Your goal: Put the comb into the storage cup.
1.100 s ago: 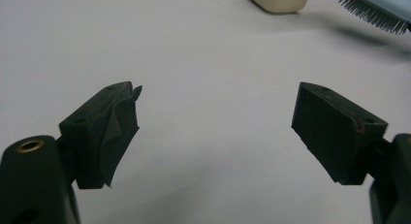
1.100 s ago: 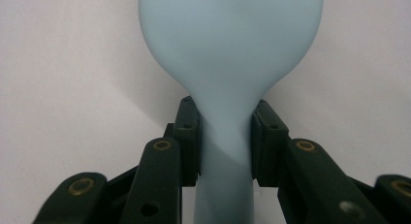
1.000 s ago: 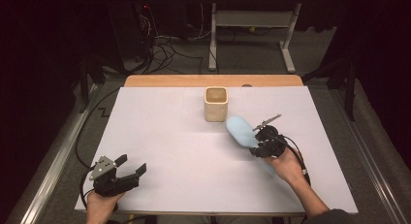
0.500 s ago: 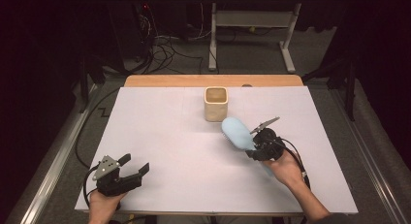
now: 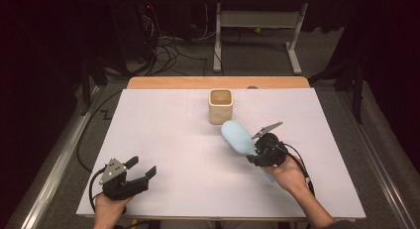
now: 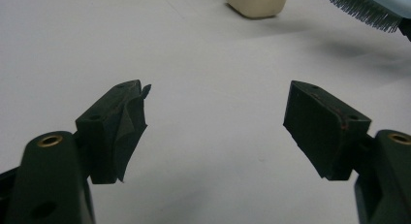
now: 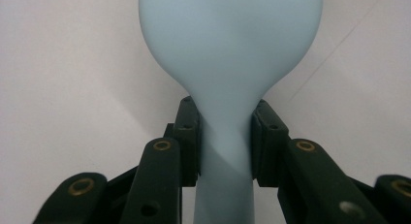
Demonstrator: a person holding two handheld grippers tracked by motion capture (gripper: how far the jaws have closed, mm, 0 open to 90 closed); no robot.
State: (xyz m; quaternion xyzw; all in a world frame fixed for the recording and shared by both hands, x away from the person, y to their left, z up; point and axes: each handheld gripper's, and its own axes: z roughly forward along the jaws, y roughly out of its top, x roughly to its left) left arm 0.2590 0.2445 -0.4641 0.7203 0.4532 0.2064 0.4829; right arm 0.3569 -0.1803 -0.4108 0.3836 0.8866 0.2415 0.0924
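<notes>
Nearest the person, the left tongs (image 5: 140, 168) are held low over the front left corner of the white surface (image 5: 163, 140), with a grey three-cornered plate on top. Their matt black jaws have just been closing a little, yet they stand wide apart with nothing between them; in the left gripper view a torn edge is seen on the rubbery pad of one jaw, and bare surface lies between the two.

Farther in and to the right, the right tongs (image 5: 253, 154) are clamped on the neck of a pale blue hairbrush (image 5: 236, 137). In the right gripper view the smooth, glossy plastic handle (image 7: 225, 156) is pinched between both pads where it narrows, and the back of the brush widens above into a rounded oval. The brush is held off the surface, its head tilted up toward the cup and its short dark bristles (image 6: 363, 10) facing down and left. A faint shadow is cast beneath it.

Beyond the brush head, just apart from it, a cream cup (image 5: 220, 105) with a squarish, round-cornered mouth stands upright near the far edge. Its interior is shadowed, and no contents can be made out. A strip of wooden tabletop (image 5: 163, 82) is exposed behind the white sheet.
</notes>
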